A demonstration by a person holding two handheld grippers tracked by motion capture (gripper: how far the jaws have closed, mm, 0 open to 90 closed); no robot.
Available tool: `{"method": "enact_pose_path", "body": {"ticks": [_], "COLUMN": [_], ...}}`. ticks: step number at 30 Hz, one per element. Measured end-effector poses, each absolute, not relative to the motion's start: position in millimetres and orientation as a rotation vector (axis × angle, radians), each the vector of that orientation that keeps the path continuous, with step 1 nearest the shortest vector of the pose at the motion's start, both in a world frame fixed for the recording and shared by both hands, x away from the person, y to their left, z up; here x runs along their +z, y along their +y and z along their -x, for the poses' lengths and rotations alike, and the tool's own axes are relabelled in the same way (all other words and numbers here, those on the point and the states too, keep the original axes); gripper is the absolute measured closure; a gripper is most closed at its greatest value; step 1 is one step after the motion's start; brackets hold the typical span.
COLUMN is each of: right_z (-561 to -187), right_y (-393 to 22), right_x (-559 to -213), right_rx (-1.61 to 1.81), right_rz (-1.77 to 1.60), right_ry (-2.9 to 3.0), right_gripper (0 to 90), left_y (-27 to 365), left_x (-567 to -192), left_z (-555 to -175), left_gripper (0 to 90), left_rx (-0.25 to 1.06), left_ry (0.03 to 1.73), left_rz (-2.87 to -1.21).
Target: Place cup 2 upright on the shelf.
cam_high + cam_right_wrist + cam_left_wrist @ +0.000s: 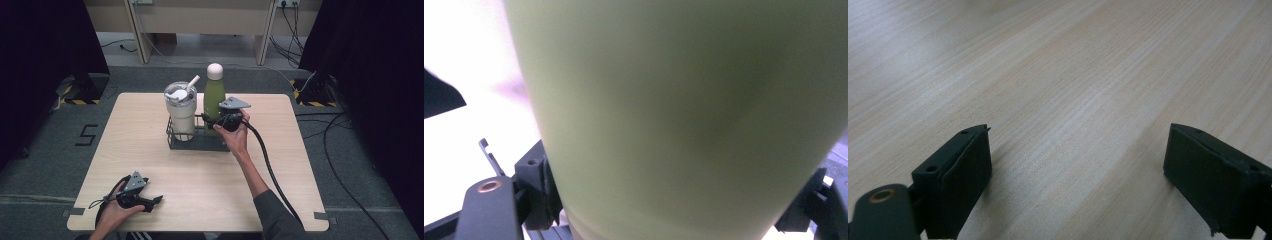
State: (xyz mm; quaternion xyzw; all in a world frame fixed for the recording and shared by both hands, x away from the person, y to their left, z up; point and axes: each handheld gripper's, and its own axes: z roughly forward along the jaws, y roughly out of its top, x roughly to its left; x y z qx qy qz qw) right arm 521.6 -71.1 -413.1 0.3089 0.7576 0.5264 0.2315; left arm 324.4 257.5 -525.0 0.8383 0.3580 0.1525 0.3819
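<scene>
A tall green bottle (214, 102) with a pale rounded cap (215, 70) stands upright in a dark wire rack (197, 140) near the middle of a light wooden counter (280, 165). It fills the rack's right-hand slot, just beside a cream tumbler (181, 114) with a lid and straw in the left-hand slot. The bottle's long axis runs straight up and down, cap at the top, base hidden down in the rack.

The right gripper (216, 120) comes in level from the bottle's right side, and its jaws are clamped around the lower half of the body. In the right gripper view the green wall (684, 115) fills the space between the two black jaws, which press on it from either side.

The bottle looks like a rigid metal flask with a smooth matte skin, so it should not give under pressure, but it is likely slippery and, if full, fairly heavy. A hold across the straight lower body, as here, seems the safest place; the narrower neck offers less surface, and the cap could twist or come loose.

The left gripper (150, 202) rests low at the near left corner of the counter, well apart from the rack. Its jaws stand wide open with nothing between them but bare wood (1073, 90).
</scene>
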Motion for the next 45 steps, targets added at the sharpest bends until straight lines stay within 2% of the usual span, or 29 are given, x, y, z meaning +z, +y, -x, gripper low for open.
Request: {"method": "enact_pose_path", "body": {"ticks": [19,38,45], "right_z": [-526,-523,-522], "right_y": [-70,-68,-69], "right_x": [-442,-447,-448], "right_rx": [1.444,1.431,1.413], "right_rz": [-0.879,-0.845,-0.875], "right_ry": [2.094,2.085,2.078], "right_gripper": [20.9,20.4,15.0], "left_y": [258,257,257], "left_x": [-525,-525,-525], "left_z": [-324,-324,-324], "left_gripper": [11.2,11.2,11.2], "left_rx": [0.388,0.388,0.388], "left_ry": [0.911,0.913,0.913], "left_rz": [-2.141,-2.141,-2.141]}}
